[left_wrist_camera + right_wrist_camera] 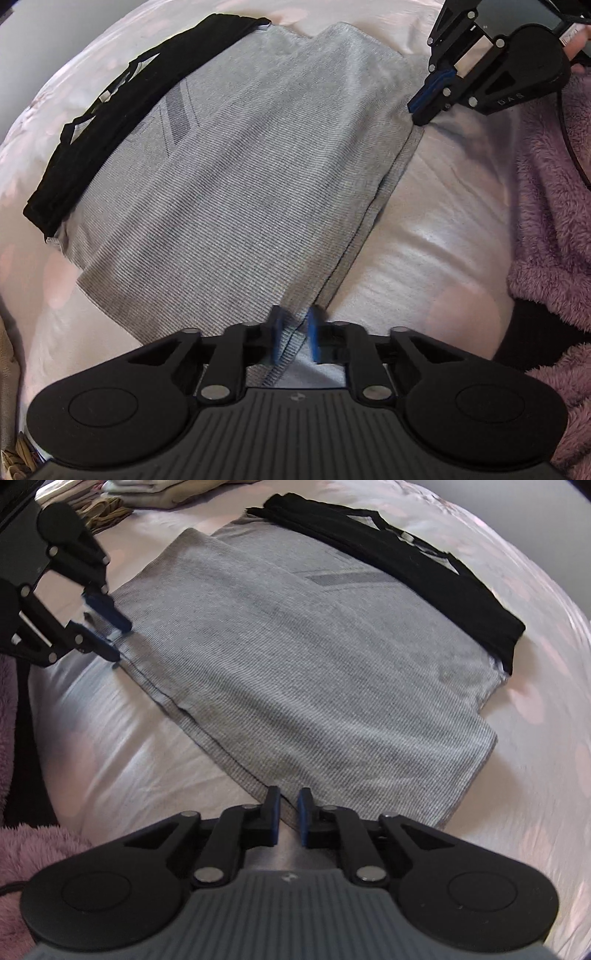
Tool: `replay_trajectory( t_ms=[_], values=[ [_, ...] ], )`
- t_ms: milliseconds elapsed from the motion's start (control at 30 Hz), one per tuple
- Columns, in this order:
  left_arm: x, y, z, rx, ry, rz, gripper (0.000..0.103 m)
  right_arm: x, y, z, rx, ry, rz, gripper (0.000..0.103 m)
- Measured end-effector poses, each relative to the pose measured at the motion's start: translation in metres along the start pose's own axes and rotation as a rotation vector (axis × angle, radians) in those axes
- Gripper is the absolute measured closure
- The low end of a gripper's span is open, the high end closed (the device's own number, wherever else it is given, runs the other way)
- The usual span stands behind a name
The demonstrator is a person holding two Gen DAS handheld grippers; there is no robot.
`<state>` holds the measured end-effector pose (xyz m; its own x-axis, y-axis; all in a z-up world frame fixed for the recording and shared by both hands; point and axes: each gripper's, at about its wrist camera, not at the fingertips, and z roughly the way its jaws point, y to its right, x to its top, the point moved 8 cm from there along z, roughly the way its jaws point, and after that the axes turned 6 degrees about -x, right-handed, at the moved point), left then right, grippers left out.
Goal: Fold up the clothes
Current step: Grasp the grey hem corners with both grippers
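Note:
A grey ribbed garment [240, 177] [314, 672] lies flat and partly folded on the pale bed sheet [443, 258]. A black band of fabric [122, 110] [406, 576] runs along its far edge. My left gripper [295, 325] is at the near hem, and the doubled grey edge passes between its blue pads; it is shut on that edge. In the right wrist view, my left gripper [118, 642] sits at the hem's left end. My right gripper [288, 801] is shut on the same hem at its other end. The left wrist view shows my right gripper [421, 110] pinching that corner.
A person's fluffy mauve sleeve [546, 221] [37, 849] hangs beside the bed on the hem side. A stack of folded light clothes [147, 494] lies at the far corner of the bed. The sheet [129, 768] shows bare between the hem and the sleeve.

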<state>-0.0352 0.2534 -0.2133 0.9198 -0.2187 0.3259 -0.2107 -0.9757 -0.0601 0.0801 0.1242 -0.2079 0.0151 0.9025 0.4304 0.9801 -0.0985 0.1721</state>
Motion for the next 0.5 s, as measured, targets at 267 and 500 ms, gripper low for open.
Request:
replay_trajectory(
  t_ms=[267, 500],
  values=[
    [0.001, 0.01, -0.016, -0.023, 0.054, 0.033, 0.103, -0.006, -0.009, -0.016, 0.015, 0.023, -0.027, 0.102],
    [0.0, 0.005, -0.013, 0.037, 0.035, 0.029, 0.088, -0.007, -0.01, -0.013, -0.018, 0.014, -0.056, 0.095]
  ],
)
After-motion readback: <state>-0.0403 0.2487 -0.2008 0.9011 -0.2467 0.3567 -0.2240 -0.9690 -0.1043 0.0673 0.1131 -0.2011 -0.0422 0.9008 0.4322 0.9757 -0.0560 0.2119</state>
